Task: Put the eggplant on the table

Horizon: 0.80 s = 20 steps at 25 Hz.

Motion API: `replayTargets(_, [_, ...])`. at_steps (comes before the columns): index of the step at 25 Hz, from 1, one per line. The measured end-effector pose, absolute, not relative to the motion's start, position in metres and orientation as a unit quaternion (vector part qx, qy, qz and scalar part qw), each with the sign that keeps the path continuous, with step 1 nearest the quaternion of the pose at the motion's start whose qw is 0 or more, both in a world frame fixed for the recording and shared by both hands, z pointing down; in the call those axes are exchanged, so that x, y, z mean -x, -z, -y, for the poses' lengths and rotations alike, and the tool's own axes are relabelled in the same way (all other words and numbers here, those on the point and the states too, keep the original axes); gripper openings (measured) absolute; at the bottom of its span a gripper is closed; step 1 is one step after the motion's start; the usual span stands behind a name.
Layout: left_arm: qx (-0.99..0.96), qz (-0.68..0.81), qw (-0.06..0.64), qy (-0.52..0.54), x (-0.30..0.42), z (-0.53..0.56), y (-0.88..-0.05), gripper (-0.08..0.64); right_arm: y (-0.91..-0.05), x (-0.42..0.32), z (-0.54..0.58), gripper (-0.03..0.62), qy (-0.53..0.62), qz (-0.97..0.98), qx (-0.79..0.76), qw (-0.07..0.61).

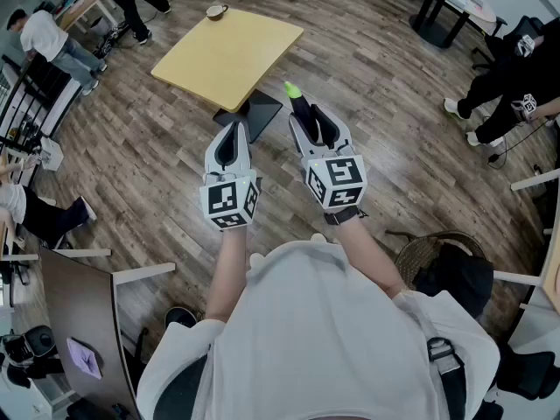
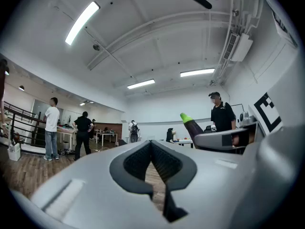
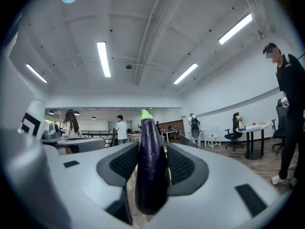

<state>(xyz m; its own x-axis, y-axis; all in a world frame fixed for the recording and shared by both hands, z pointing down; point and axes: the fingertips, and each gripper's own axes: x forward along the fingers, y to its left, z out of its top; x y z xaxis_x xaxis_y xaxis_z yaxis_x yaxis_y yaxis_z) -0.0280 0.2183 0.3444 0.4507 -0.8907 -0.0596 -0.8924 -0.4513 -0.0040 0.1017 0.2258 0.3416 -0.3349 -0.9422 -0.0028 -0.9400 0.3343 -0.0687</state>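
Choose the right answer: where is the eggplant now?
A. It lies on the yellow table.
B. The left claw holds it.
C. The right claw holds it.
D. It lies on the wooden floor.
C: in the right gripper view the eggplant is gripped between the pads of the right claw, with its green tip pointing forward, while the left claw is shut with nothing in it.

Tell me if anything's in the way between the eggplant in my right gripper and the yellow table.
Nothing visible is. The eggplant, clamped in the right gripper, has only bare wood floor between it and the yellow table. The tabletop's only item, a cup, sits at its far corner.
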Motion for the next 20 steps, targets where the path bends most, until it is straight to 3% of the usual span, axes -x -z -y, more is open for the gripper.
replayTargets(13, [0.843,-0.538,0.011,-0.016,-0.034,-0.219,-0.362,0.011,-0.358,-0.164,-0.225,0.190,0.046,-0.819,0.571,0.030])
replayTargets(20, [0.836,-0.549,-0.005,0.008,-0.039,-0.205,-0.379,0.011,-0.374,-0.161,-0.206,0.190,0.073,-0.835,0.544,0.024])
